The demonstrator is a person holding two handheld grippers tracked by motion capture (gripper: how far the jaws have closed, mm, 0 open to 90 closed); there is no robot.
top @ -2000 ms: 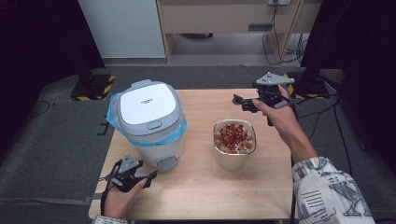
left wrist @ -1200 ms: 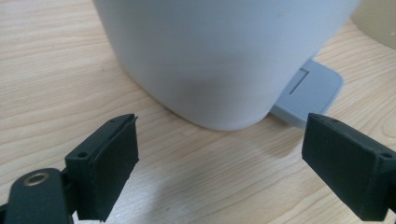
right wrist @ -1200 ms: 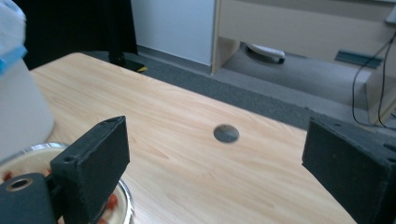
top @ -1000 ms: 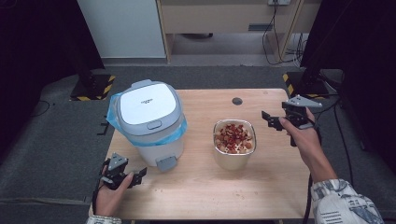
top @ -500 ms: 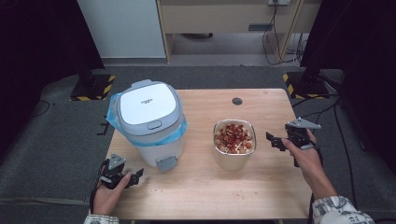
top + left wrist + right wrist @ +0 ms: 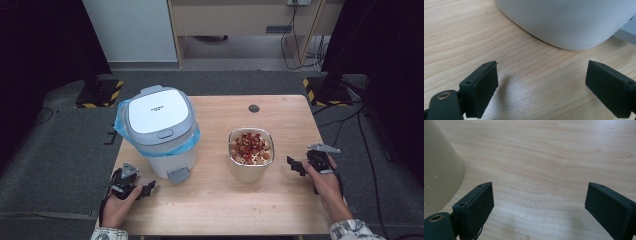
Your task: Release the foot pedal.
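A white and grey pedal bin (image 6: 160,132) with a blue liner stands on the left half of the wooden table (image 6: 210,205), lid down. Its white base (image 6: 564,22) curves across the top of the left gripper view. A steel container (image 6: 251,154) holding red and pale food scraps sits right of centre; its pale wall (image 6: 439,170) shows at the left of the right gripper view. My left gripper (image 6: 148,188) rests open at the front left corner, just in front of the bin. Open and empty, my right gripper (image 6: 295,166) lies to the right of the container.
A small dark round grommet (image 6: 254,108) sits in the table near its far edge. Bare wood runs along the front of the table between the two hands. Grey floor surrounds the table, with cables (image 6: 345,120) at the right.
My right gripper has come back from the far right corner toward the near edge, settling beside the container. My left gripper has shifted slightly back and left. Bin and container have stayed put.
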